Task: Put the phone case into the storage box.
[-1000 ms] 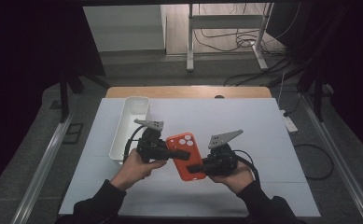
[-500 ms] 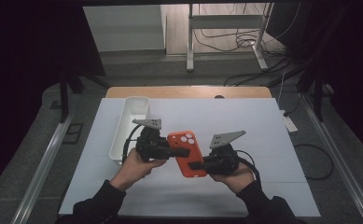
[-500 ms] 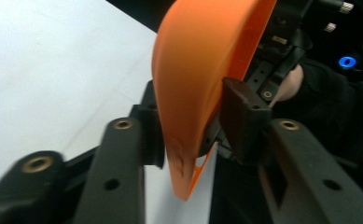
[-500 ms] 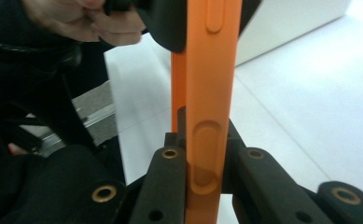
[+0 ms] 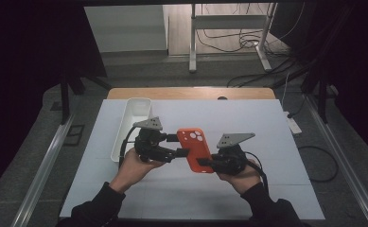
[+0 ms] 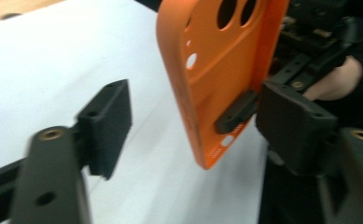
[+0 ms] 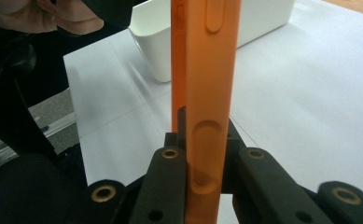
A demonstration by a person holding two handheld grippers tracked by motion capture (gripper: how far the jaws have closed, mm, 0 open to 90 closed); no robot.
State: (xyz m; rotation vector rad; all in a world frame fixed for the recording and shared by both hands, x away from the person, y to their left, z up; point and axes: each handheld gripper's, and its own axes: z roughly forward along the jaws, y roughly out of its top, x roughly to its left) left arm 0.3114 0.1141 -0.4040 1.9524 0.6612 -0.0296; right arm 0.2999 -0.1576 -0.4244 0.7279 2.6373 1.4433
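The left gripper (image 5: 178, 145) has just opened, releasing the orange phone case (image 5: 196, 149); the right gripper (image 5: 208, 163) clamps its near end. Handover looks nearly complete.

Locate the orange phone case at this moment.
In the high view the orange phone case is held above the white table, between the two grippers: the right gripper clamps its near end, and the white bin lies to its left.

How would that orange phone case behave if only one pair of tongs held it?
The thin orange rubbery-looking phone case is an empty shell, so probably light. Pinched at one edge by the right tongs, it looks straight, so fairly stiff, though it might bend if pushed.
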